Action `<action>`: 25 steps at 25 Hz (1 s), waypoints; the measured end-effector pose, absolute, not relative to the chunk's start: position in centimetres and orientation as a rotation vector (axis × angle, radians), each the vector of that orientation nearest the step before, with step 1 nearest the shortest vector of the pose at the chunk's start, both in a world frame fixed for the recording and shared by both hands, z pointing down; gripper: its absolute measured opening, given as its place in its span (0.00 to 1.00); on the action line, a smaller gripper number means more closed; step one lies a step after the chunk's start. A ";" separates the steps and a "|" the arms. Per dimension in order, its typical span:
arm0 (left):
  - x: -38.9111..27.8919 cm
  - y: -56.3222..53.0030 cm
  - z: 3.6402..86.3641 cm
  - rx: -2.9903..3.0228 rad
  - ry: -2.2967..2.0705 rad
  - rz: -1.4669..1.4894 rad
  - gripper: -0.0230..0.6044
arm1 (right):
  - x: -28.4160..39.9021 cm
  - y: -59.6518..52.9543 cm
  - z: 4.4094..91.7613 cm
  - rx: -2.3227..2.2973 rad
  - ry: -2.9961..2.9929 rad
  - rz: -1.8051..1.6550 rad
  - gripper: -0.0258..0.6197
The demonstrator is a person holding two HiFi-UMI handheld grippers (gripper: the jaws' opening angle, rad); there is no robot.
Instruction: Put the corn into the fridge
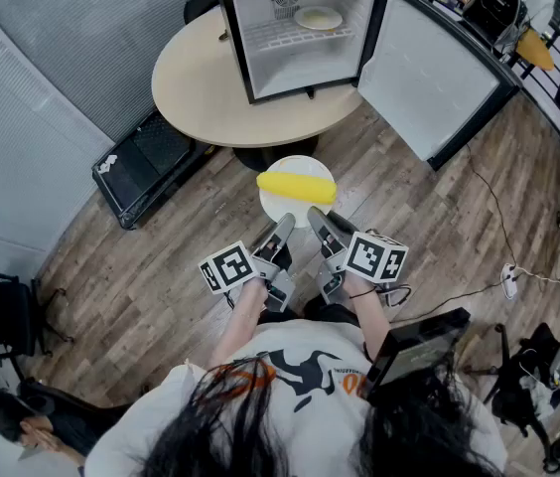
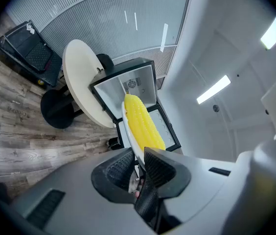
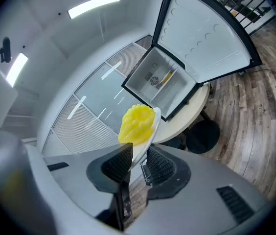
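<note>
Lying across the plate (image 1: 295,163), corn (image 1: 297,187) hides its middle.

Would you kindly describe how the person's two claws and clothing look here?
Both the left claw and the right claw are grey-bodied, with black textured pads. Each carries a white cube printed with black square markers. The person wears a white T-shirt with a black-and-orange print.

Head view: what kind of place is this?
Probably an office or lab corner, not a kitchen: the mini fridge sits on a round table, beside ribbed wall panels, with a cabled power strip on the wood-look floor.
</note>
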State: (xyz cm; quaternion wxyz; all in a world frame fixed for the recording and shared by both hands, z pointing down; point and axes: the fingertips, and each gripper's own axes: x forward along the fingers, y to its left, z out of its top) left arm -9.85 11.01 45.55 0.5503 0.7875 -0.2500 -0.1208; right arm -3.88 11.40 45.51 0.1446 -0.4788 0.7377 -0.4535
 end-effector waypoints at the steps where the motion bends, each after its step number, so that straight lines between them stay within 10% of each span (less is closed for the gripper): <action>1: -9.7 11.1 45.5 1.863 -0.595 -0.287 0.13 | -3.7 11.4 45.5 -1.380 2.129 -1.309 0.18; 25: -0.2 7.0 45.7 1.861 -0.677 -0.333 0.13 | 6.0 6.7 45.4 -1.328 2.205 -1.293 0.18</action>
